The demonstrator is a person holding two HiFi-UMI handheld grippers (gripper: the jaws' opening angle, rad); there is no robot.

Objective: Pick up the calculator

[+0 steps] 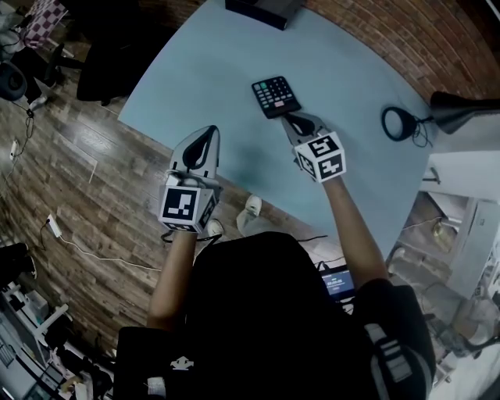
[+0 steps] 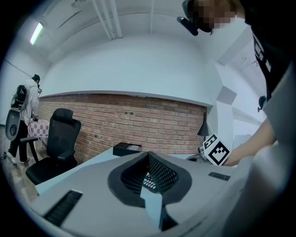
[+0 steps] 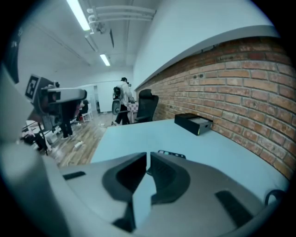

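Just short of the calculator, both grippers closed

Flat on the light blue table (image 1: 234,66) lies the calculator (image 1: 276,96), keys up and turned at a slant, in the middle of the far half of the top. The right gripper (image 1: 288,117) points at it from the near side. Its tips sit just beside the calculator's near edge, and I cannot tell whether they touch. Its jaws are pressed together with nothing between them, and in the right gripper view the calculator's edge shows just past the tips. The left gripper (image 1: 213,129) hangs over the table's near left edge, well apart from the calculator. Its jaw tips also meet, with nothing caught in them. A black box (image 1: 262,8) stands at the far edge of the table by the brick wall (image 3: 240,78). A black lamp (image 1: 400,123) sits at the right side of the table.
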